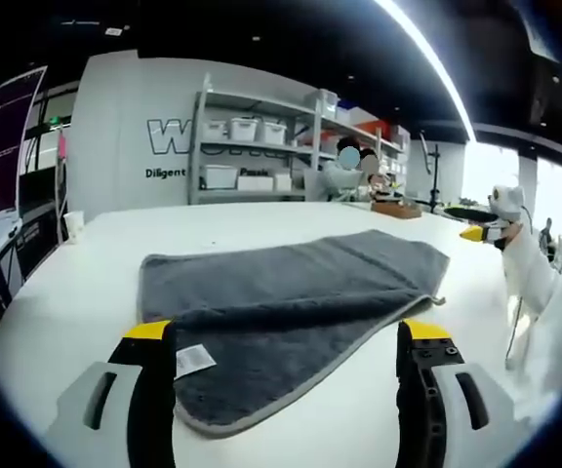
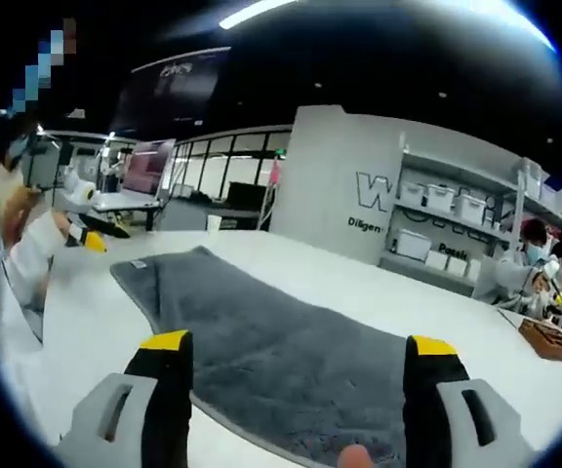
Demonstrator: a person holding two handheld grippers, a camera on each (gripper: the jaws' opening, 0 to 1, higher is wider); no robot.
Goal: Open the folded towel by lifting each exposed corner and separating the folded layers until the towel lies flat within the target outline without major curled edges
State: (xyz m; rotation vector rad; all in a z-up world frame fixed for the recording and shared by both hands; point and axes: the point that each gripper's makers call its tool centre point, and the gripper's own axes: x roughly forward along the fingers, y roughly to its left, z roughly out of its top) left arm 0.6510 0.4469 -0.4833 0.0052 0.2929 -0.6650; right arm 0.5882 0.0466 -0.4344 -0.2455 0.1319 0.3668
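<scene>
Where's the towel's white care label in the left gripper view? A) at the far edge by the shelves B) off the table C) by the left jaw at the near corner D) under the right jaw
C: the white care label lies on the grey towel at its near corner, right beside the view's own left jaw.

The folded towel (image 1: 291, 312) lies on the tabletop (image 1: 96, 263), between the left gripper (image 1: 286, 356)'s spread jaws. Behind the tabletop's far edge stands a shelving unit (image 1: 261, 146) holding bins (image 1: 245, 129).
</scene>
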